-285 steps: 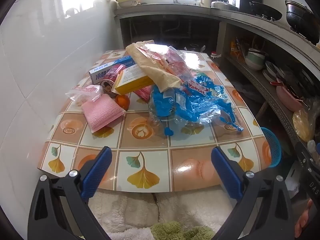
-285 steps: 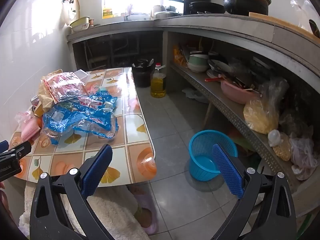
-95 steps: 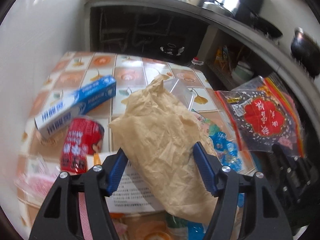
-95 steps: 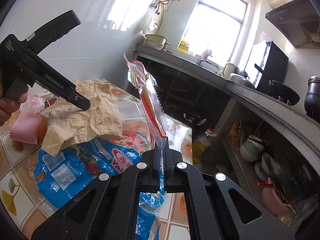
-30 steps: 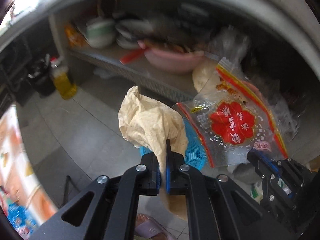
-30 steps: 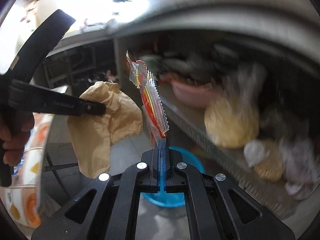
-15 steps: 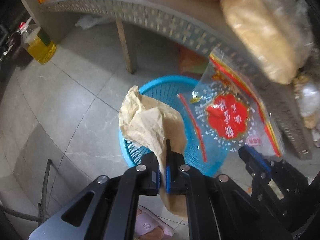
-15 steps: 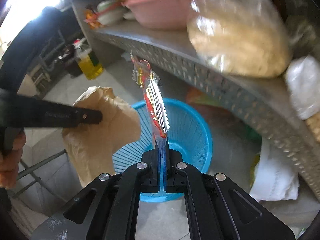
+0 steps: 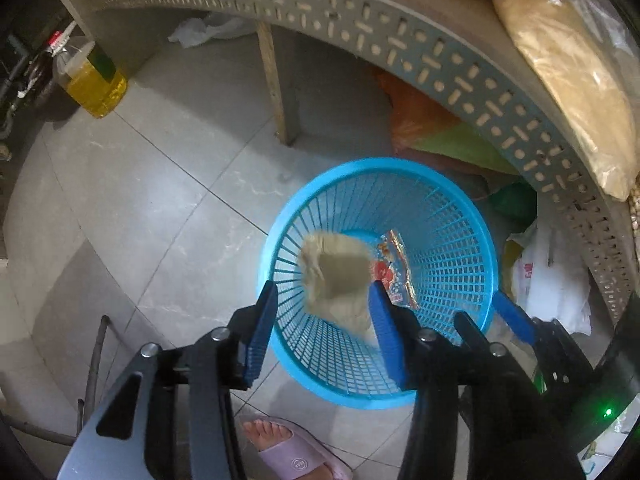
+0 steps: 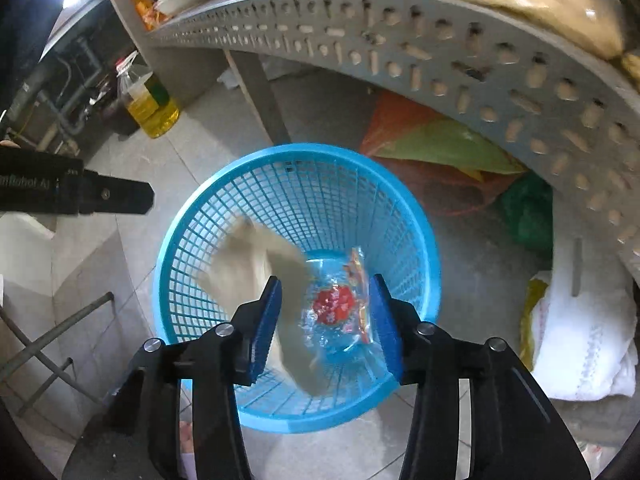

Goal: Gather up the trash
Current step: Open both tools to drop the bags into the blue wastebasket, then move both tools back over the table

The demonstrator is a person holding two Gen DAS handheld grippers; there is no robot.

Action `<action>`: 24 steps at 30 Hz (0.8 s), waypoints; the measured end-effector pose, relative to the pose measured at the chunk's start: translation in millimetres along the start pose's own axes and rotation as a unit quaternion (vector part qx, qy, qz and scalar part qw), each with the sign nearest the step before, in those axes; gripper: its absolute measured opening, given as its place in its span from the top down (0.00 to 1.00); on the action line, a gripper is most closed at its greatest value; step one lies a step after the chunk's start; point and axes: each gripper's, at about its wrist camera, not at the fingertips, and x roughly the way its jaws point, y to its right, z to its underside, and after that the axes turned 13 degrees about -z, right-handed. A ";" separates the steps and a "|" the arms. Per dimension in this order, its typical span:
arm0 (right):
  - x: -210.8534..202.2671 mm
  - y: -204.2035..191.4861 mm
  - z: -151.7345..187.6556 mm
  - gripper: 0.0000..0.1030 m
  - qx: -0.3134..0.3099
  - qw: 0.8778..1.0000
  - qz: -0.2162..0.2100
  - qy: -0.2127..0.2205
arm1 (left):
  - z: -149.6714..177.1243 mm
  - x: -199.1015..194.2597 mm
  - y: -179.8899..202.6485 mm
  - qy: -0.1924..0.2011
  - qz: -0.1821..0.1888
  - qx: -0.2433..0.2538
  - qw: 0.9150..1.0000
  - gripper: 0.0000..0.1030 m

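A blue mesh waste basket (image 9: 452, 200) stands on the grey tiled floor, also in the right wrist view (image 10: 256, 168). A crumpled tan paper bag (image 9: 336, 276) is inside it, blurred; it also shows in the right wrist view (image 10: 256, 268). A clear plastic bag with a red print (image 10: 336, 308) lies at the basket's bottom, also in the left wrist view (image 9: 394, 272). My left gripper (image 9: 324, 312) is open and empty above the basket's near rim. My right gripper (image 10: 326, 308) is open and empty above the basket. It shows in the left wrist view (image 9: 486, 320).
A perforated grey metal shelf (image 9: 400, 44) arcs over the basket, with a bag of yellowish food (image 9: 572, 80) on it. A bottle of yellow oil (image 9: 92, 80) stands at the left. Plastic bags (image 10: 440, 140) lie under the shelf. A foot in a pink slipper (image 9: 288, 448) is below.
Both grippers have opened. The tan paper bag and the red-printed plastic bag have dropped from them into the blue basket.
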 end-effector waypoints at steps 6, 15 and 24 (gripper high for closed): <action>-30.8 3.0 9.2 0.57 -0.012 1.000 0.003 0.022 | 1.2 -50.4 -7.7 0.038 0.016 -0.005 0.999 0.56; -92.1 -49.7 24.6 0.50 -0.056 0.997 -0.019 0.053 | 43.5 -184.3 -67.7 0.147 0.068 -0.039 0.986 0.40; -174.9 -136.6 23.9 0.13 -0.156 0.981 -0.036 0.108 | 175.2 -283.8 -168.3 0.236 0.055 -0.109 0.964 0.25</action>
